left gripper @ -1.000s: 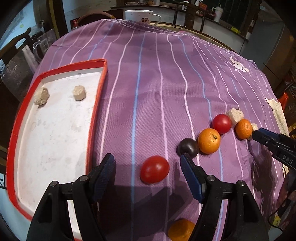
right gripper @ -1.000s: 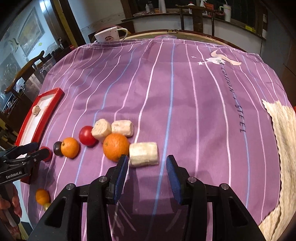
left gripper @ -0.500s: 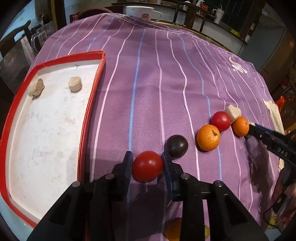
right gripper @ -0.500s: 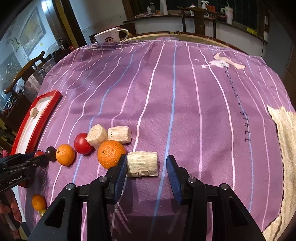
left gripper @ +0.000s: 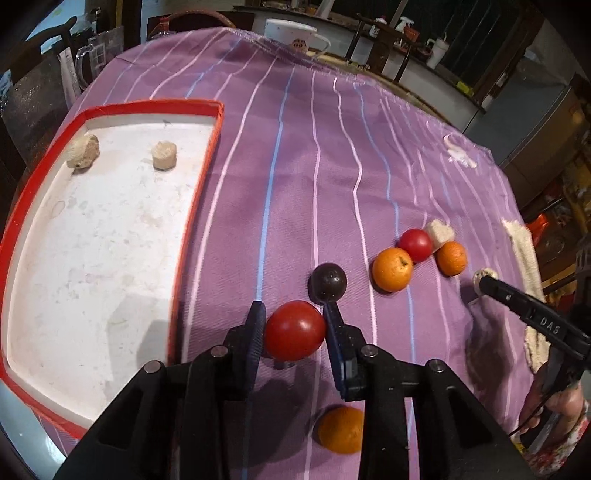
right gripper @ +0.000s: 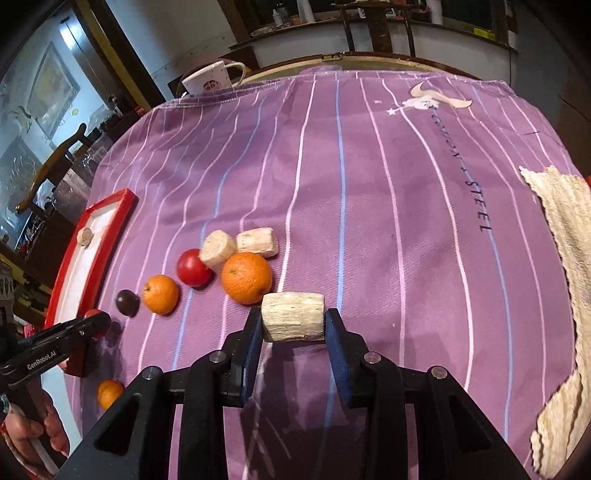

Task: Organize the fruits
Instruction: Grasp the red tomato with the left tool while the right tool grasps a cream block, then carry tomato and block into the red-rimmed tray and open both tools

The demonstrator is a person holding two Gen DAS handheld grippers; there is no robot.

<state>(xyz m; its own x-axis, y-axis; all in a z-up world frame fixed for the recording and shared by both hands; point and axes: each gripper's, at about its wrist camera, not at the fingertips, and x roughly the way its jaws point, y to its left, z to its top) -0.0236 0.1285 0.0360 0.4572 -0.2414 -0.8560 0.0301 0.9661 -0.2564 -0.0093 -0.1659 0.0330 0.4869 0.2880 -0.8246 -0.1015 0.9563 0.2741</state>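
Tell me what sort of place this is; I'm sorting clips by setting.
Probably a home dining room: a round table under a purple striped cloth, a cartoon mug at its far edge, and wooden chairs beyond.

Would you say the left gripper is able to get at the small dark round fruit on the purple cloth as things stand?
Probably not yet: the left gripper is shut on a red tomato, so it is occupied. The dark round fruit sits just beyond its fingertip, with nothing else in the way once the tomato is set down.
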